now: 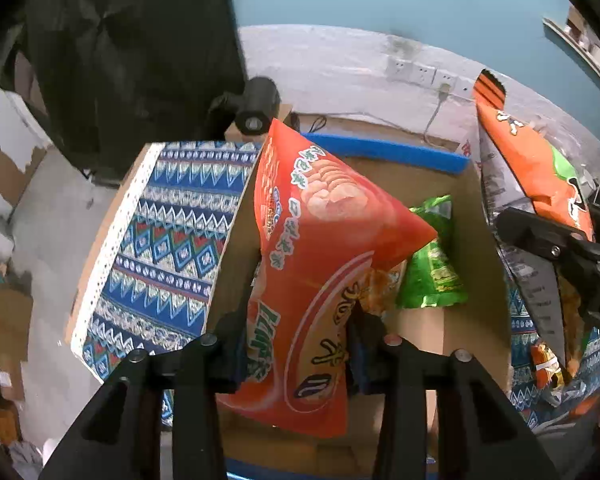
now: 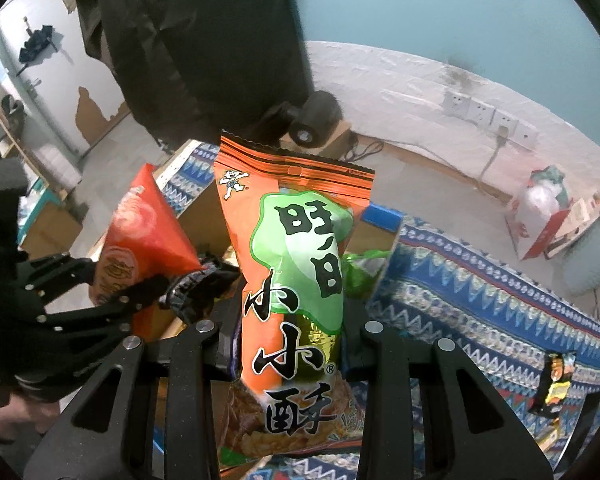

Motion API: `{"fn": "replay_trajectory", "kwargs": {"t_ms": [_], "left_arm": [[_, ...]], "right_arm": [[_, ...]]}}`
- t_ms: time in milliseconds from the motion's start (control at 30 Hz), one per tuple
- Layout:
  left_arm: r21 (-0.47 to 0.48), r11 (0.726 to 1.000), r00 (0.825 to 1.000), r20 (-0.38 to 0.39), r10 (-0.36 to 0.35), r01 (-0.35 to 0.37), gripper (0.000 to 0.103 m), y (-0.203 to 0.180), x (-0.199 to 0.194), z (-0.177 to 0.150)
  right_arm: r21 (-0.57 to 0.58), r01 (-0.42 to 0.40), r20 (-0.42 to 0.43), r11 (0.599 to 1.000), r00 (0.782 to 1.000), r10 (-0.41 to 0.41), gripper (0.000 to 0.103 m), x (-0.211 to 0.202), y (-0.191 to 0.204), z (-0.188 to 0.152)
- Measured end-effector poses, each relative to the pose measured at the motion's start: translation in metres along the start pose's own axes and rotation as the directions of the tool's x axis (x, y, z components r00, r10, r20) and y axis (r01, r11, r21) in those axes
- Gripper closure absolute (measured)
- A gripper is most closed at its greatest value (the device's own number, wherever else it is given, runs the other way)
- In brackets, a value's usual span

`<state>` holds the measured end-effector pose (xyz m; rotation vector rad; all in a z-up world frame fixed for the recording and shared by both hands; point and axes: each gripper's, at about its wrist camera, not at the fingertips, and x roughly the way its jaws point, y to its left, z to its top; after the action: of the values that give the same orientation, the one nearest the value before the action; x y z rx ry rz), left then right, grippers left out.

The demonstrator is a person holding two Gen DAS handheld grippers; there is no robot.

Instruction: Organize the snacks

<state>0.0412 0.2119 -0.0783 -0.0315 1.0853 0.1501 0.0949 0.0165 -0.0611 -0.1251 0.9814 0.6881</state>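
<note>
Both bags stand upright, long axes vertical.

— My left wrist camera sits right behind the left gripper, looking steeply down along its fingers into the cardboard box, very close.

— Same on my right: the lens rides behind the right gripper, tilted down, the orange-and-green bag nearly filling the view.

— What do both see?

— The red bag, the patterned cloth, the black webcam, and the wall sockets. Each view catches the other gripper at its edge.
</note>
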Motion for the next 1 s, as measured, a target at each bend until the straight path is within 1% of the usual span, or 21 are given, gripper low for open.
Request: {"fn": "replay_trajectory", "kwargs": {"t_ms": [33,167,233,367,467,567,633,733,767,800,833,867,1000], "left_arm": [[-0.006,1.0,1.0,-0.01,0.007,-0.007,0.059,0.002,0.002,0.0],[-0.008,0.999,0.999,-0.021,0.033,-0.034,0.042,0.002,0.004,0.001],[-0.002,0.999,0.999,-0.01,0.054,-0.054,0.038,0.001,0.001,0.001],[0.009,0.996,0.996,0.003,0.09,-0.09,0.037,0.003,-0.004,0.001],[0.0,0.997,0.997,0.002,0.083,-0.083,0.036,0.006,-0.006,0.001],[-0.001,0.996,0.996,0.003,0.09,-0.09,0.033,0.007,-0.007,0.002],[-0.003,0.995,0.995,0.01,0.095,-0.095,0.032,0.008,-0.009,0.001],[-0.011,0.995,0.995,0.016,0.098,-0.098,0.032,0.009,-0.011,0.002],[-0.016,0.995,0.995,0.018,0.095,-0.094,0.032,0.01,-0.012,0.003],[-0.018,0.996,0.996,0.02,0.09,-0.09,0.032,0.01,-0.013,0.003],[-0.019,0.996,0.996,0.023,0.088,-0.087,0.032,0.009,-0.014,0.003],[-0.019,0.996,0.996,0.025,0.086,-0.085,0.032,0.009,-0.014,0.004],[-0.009,0.998,0.997,0.037,0.068,-0.068,0.031,0.002,-0.018,0.005]], "right_arm": [[-0.002,-0.002,-0.005,1.0,1.0,0.002,0.07,0.002,0.002,0.001],[-0.008,-0.011,-0.021,1.0,1.0,0.011,0.07,0.01,0.008,0.002],[-0.006,-0.017,-0.026,1.0,1.0,0.017,0.07,0.011,0.01,0.003],[-0.007,-0.023,-0.035,1.0,0.999,0.022,0.07,0.015,0.012,0.005],[-0.005,-0.024,-0.039,1.0,0.999,0.024,0.07,0.018,0.013,0.006],[-0.003,-0.032,-0.045,0.999,0.998,0.032,0.07,0.022,0.014,0.008],[-0.006,-0.034,-0.051,0.999,0.998,0.034,0.069,0.025,0.016,0.008],[-0.01,-0.043,-0.059,0.999,0.997,0.043,0.065,0.029,0.019,0.008],[-0.01,-0.047,-0.064,0.999,0.997,0.046,0.057,0.03,0.02,0.008],[-0.009,-0.049,-0.066,0.999,0.997,0.048,0.046,0.031,0.02,0.008],[-0.01,-0.048,-0.065,0.999,0.997,0.047,0.042,0.03,0.021,0.008],[-0.012,-0.041,-0.057,0.999,0.998,0.04,0.041,0.028,0.021,0.008],[-0.016,-0.021,-0.044,1.0,0.999,0.02,0.04,0.019,0.016,0.008]]}}
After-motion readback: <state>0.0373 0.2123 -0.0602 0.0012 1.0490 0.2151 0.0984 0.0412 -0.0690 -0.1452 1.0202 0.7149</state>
